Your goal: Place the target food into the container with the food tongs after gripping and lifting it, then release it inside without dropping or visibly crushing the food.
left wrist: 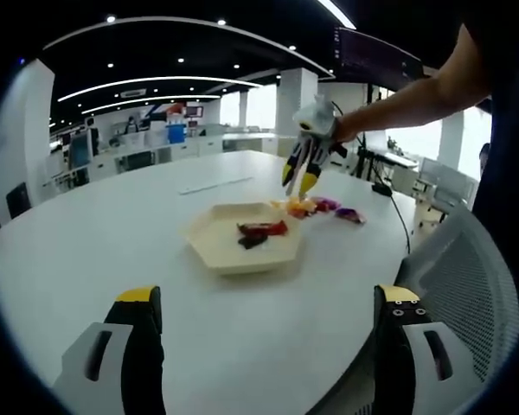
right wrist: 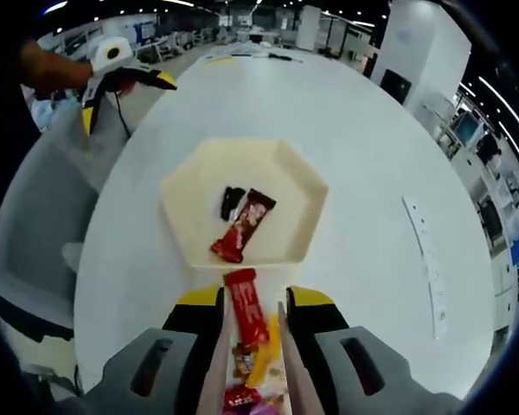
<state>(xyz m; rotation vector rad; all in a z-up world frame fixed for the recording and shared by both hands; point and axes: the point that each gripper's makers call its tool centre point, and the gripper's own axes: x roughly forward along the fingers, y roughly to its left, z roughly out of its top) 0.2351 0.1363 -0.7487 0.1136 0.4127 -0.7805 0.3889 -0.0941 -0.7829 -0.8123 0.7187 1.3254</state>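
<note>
- White tabletop (left wrist: pixel 112 259) carries a cream hexagonal tray (left wrist: pixel 246 238), seen from both your tools.
- Your left tool (left wrist: pixel 268 333) hangs back from the tray with its jaws spread wide and nothing between them; in the right gripper view it shows as a yellow-tipped tool (right wrist: pixel 125 82) at the far side, beside a grey mesh chair (right wrist: pixel 48 216).
- Your right tool (right wrist: pixel 255 333) holds tongs (right wrist: pixel 221 363), whose two pale arms run forward between its jaws.
- A red bar (right wrist: pixel 246 316) sits between the tong arms, its far end just at the tray's near rim.
- Below it, more wrapped snacks (right wrist: pixel 255 380) lie in a small pile on the tabletop.
- In the left gripper view your right tool (left wrist: pixel 307 164) hovers over that pile (left wrist: pixel 324 207), just beside the tray.
- Inside the tray lie another red bar (right wrist: pixel 242 226) and a small dark piece (right wrist: pixel 232 201), near each other.
</note>
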